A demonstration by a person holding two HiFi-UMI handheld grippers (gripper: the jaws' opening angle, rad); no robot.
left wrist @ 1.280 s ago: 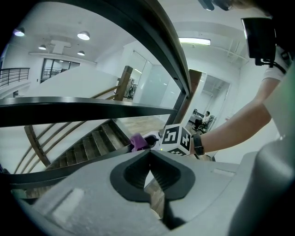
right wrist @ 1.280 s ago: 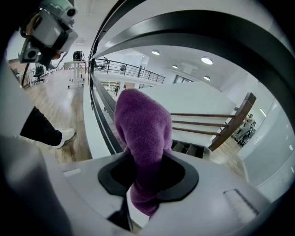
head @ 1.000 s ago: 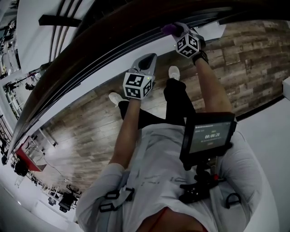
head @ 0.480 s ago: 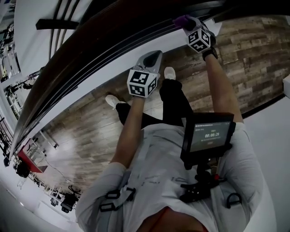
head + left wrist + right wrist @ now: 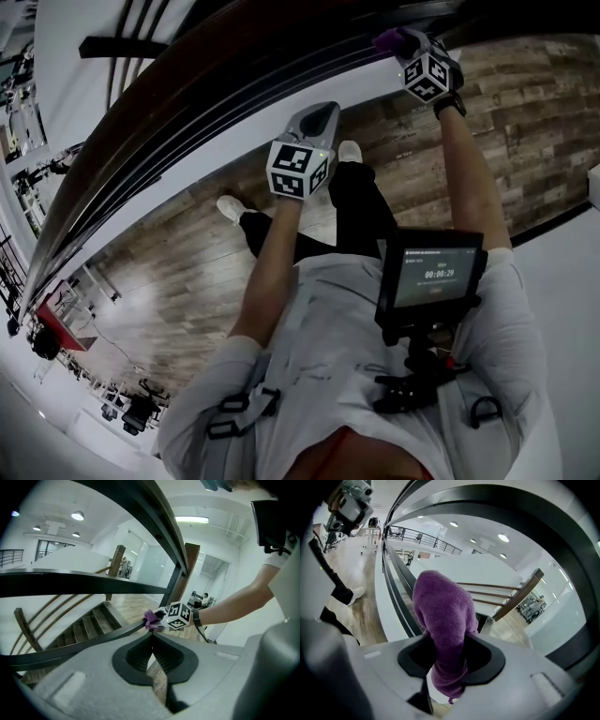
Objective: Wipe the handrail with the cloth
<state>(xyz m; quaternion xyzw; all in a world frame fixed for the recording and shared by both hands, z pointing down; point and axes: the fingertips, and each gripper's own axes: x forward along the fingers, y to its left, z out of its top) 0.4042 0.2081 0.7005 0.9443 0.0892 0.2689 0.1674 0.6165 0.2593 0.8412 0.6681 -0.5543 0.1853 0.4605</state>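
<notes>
The handrail (image 5: 225, 52) cuts across the head view from lower left to upper right, with railing bars (image 5: 70, 583) just under it. The right gripper (image 5: 398, 42) is up at the right end with the cloth (image 5: 386, 39) between its jaws, which just eased wider. The cloth looks pressed to a bar, hard to say. The left gripper (image 5: 326, 112) sits lower left, below the bars. The stairs (image 5: 79, 625) lie beyond the railing.

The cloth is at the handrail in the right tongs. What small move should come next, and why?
Probably tighten the right tongs: they have just been opening, with the cloth bunched between them at the handrail, and wiping needs a sure grip.
</notes>
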